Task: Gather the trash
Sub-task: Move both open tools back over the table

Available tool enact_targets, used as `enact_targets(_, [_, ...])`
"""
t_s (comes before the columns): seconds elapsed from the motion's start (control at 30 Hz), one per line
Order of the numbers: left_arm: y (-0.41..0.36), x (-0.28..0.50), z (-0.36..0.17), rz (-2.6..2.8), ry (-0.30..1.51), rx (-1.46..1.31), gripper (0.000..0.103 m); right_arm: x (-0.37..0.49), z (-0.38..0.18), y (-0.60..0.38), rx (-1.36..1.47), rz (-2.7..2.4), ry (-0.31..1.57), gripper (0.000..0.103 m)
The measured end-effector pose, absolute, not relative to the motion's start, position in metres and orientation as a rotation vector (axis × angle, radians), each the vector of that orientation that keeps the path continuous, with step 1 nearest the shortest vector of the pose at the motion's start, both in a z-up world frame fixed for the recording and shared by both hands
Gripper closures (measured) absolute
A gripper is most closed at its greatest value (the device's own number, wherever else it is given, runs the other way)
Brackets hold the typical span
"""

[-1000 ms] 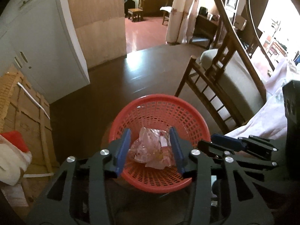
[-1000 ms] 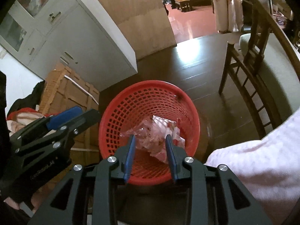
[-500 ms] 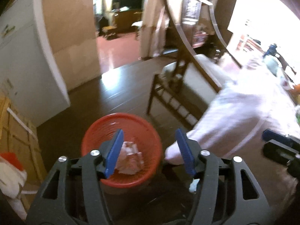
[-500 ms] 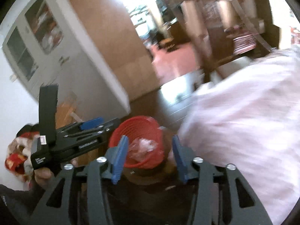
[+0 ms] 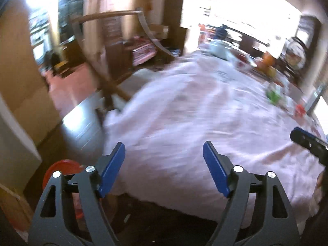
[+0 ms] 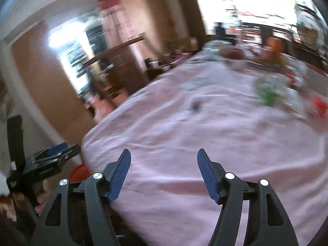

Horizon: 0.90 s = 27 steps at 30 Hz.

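- Left gripper (image 5: 164, 160): tilted down over the pink tablecloth (image 5: 194, 112), jaws just been opening, wide, nothing between.
- Right gripper (image 6: 164, 167): same tilt, jaws just been opening, wide, empty.
- Red basket (image 5: 61, 168): low at near left, beside the table's edge.
- Blurred green wrapper (image 6: 268, 94): far right on the cloth.
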<state>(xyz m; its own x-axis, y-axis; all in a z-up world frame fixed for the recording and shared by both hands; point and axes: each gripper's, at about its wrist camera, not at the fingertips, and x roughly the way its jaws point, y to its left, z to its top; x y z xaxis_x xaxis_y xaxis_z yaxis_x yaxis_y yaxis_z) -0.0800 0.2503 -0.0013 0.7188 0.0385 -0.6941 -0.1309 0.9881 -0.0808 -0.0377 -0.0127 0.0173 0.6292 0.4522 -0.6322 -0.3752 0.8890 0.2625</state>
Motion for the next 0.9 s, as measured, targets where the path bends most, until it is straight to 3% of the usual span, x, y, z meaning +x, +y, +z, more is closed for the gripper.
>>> enact_targets(0.33, [0.121,-0.030,0.005,-0.128,0.767,-0.001,0.026,-0.035,0.005,-0.157,0.244,0.208,0.734,0.036])
enact_targets(0.53, [0.079,-0.012,0.013,-0.177,0.752,0.046,0.020,-0.033,0.001,-0.196,0.264,0.116,0.731,0.035])
enact_targets(0.9, [0.022,0.034,0.005,-0.255,0.778,0.057,0.020,0.019,0.007,-0.219,0.247,0.128,0.743,0.035])
